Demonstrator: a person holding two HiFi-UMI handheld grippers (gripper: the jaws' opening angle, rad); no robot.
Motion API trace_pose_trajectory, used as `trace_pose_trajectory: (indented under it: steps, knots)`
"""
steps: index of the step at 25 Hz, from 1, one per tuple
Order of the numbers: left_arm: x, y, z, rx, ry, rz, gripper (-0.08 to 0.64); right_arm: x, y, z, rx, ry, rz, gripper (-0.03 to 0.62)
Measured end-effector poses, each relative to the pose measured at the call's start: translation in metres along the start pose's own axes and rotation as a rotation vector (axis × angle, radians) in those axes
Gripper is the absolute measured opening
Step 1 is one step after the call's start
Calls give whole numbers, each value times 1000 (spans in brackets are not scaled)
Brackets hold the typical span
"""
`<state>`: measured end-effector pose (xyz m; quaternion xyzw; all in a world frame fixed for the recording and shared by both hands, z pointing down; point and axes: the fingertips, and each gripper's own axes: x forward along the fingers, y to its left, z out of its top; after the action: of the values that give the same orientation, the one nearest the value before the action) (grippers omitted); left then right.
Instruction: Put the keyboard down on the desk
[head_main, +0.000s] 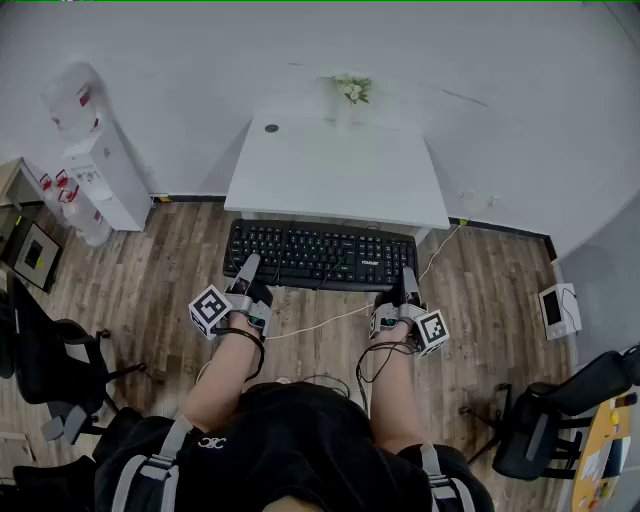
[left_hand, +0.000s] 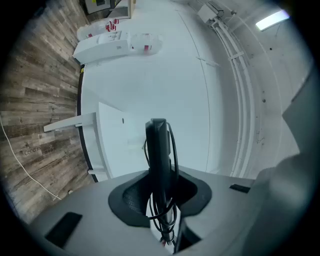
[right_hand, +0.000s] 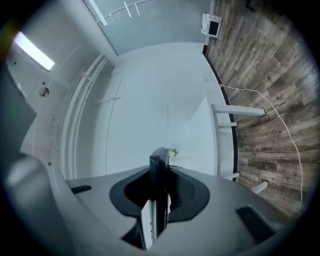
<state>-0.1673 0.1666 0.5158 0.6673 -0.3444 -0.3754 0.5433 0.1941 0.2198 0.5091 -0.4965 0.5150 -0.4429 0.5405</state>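
I hold a black keyboard in the air, level, in front of the near edge of the white desk. My left gripper is shut on the keyboard's left near edge and my right gripper is shut on its right near edge. In the left gripper view the keyboard stands edge-on between the jaws of the left gripper, with a loop of black cable beside it. In the right gripper view the keyboard's edge is pinched in the right gripper.
A vase of flowers stands at the desk's far edge, and a small round fitting sits at its far left. A white water dispenser is at the left. Office chairs flank me at left and right. A white cable lies on the wooden floor.
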Motion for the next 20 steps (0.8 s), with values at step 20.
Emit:
trace_pose_trajectory:
  steps: [20]
  knots:
    - [-21, -3, 9, -19, 35, -19, 81, -22, 1, -20, -14, -37, 17, 71]
